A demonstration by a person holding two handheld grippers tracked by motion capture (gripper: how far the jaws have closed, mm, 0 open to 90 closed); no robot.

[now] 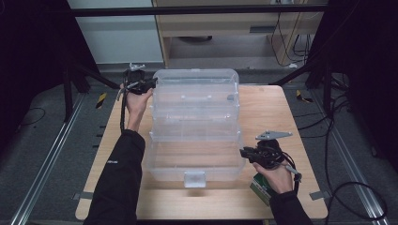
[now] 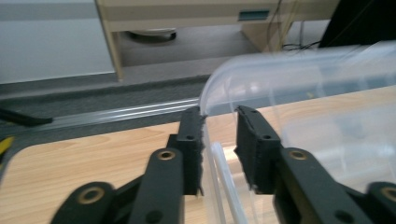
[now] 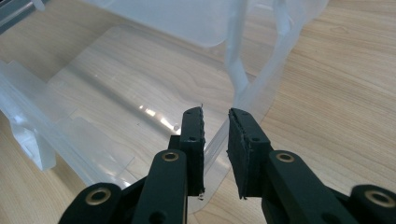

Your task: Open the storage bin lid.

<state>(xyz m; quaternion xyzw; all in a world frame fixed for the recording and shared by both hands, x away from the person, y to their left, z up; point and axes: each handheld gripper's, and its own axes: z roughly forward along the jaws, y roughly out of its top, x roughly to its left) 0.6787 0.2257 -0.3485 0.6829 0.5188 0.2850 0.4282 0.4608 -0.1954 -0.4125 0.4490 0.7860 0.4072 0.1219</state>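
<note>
Clear plastic tiered box [image 1: 195, 124] stands open mid-tabletop [image 1: 267, 197], its long axis running from the near edge toward the far edge. The lid and upper trays are stepped back toward the far edge; the base tray with its front latch [image 1: 194, 178] faces the near edge.

Left tool [image 1: 151, 84] is at the far-left corner of the box, on the raised lid [image 2: 299, 74]. In the left gripper view the lid's edge wall passes between the two black jaws. The left pad lies against the plastic, while a clear gap shows on the right-pad side. Reading: jaws parted, not clamping, wall merely between them.

Right tool [image 1: 244, 153] is at the near-right corner of the base tray [image 3: 140, 93]. In the right gripper view the tray's side wall runs up between the jaws and the gap is narrow. Whether the pads press on the wall or just straddle it I cannot tell.

Key relation: the two tools sit on diagonally opposite corners, left high and far, right low and near. The lid lies directly ahead of the left tool, so that hand is the nearer one for any lid move; the right hand is placed to steady the base.

A green packet [image 1: 261, 186] lies under the right hand [image 1: 277, 178] near the tabletop's near-right edge.
</note>
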